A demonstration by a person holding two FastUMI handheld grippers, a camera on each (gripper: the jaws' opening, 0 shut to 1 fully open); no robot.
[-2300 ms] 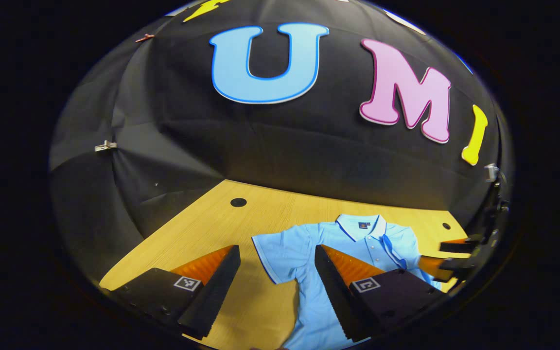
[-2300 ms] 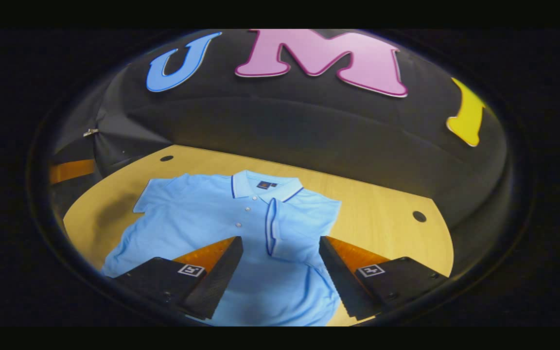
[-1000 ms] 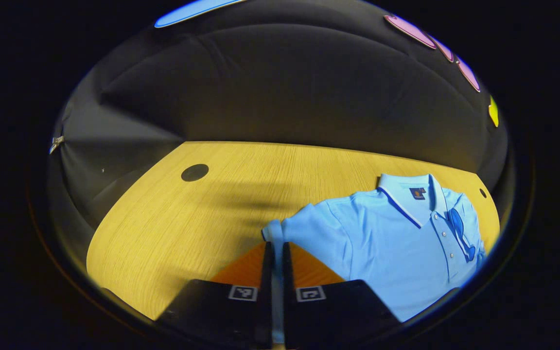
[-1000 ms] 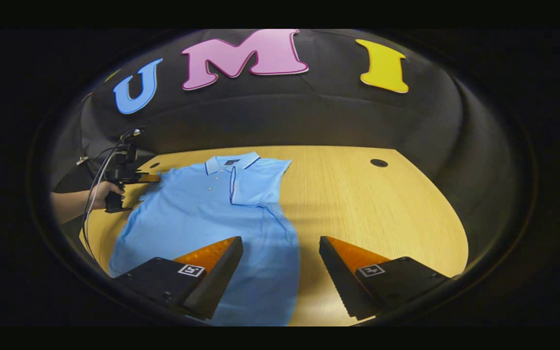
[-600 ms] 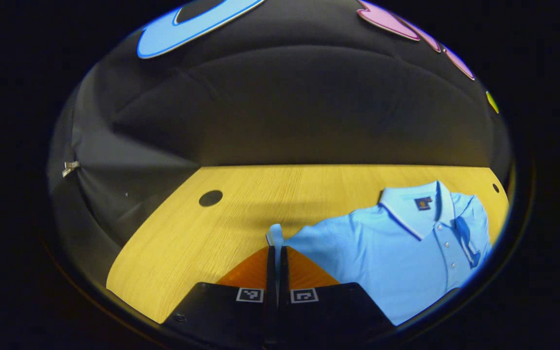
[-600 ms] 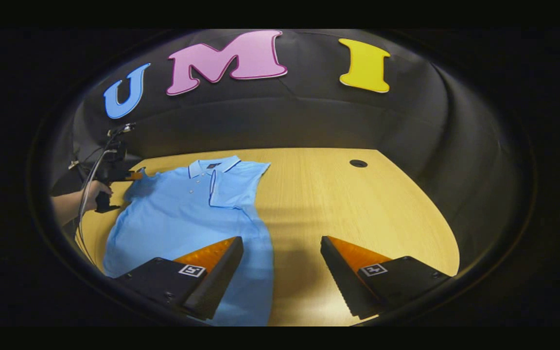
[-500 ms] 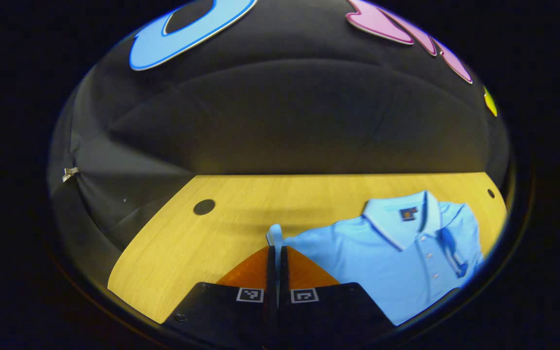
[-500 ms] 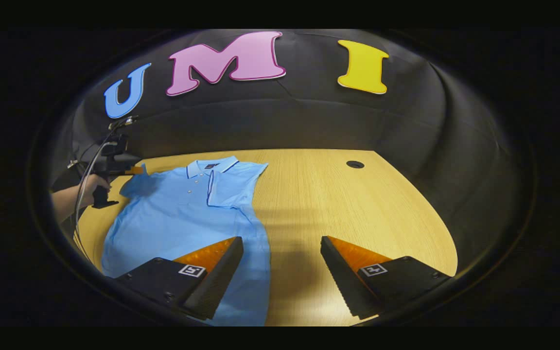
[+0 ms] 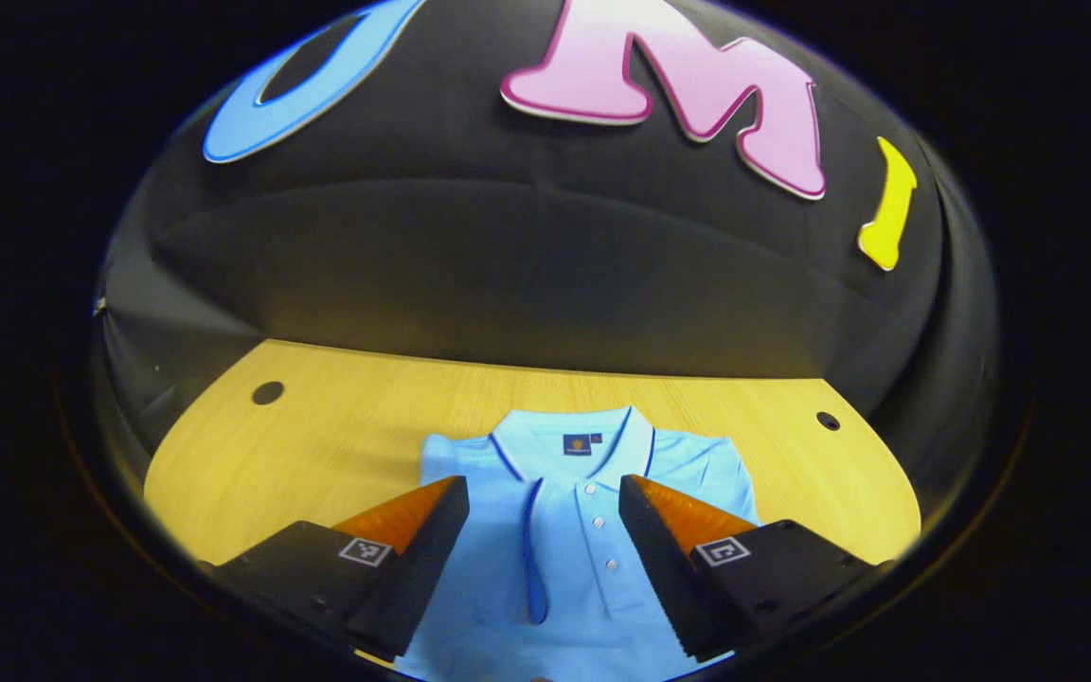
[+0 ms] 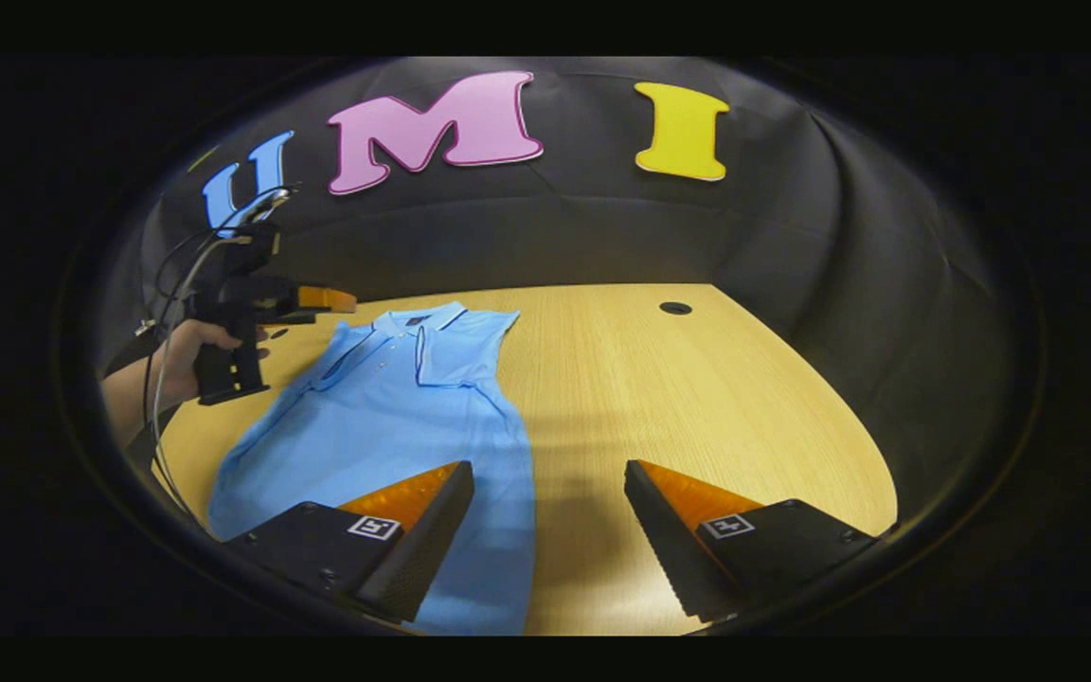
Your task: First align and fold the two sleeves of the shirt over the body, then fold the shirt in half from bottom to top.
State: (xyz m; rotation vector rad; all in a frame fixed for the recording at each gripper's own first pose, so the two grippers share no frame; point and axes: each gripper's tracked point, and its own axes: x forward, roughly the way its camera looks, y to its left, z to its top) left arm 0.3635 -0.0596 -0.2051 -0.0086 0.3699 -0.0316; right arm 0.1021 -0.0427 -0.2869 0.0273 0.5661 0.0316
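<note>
At the bottom of the left gripper view, the left gripper (image 9: 538, 530) is seen with its fingers spread apart and nothing held between them. Between and beyond the fingers the light blue shirt (image 9: 574, 568) is laid flat on the tabletop (image 9: 337, 426), its lower part cut off at the bottom edge of the frame. Both sleeves are seen folded over the body, and the collar (image 9: 572, 443) is found at the centre of the frame, toward the far side.

In the right gripper view, the right gripper (image 10: 545, 530) is shown at the bottom with its fingers likewise open and empty. The shirt (image 10: 384, 426) is placed in the lower left, its hem hidden behind the left-hand finger. At the upper left the left gripper (image 10: 323, 301) is held by a hand (image 10: 187, 355) above the collar end; how its fingers stand cannot be told there.
</note>
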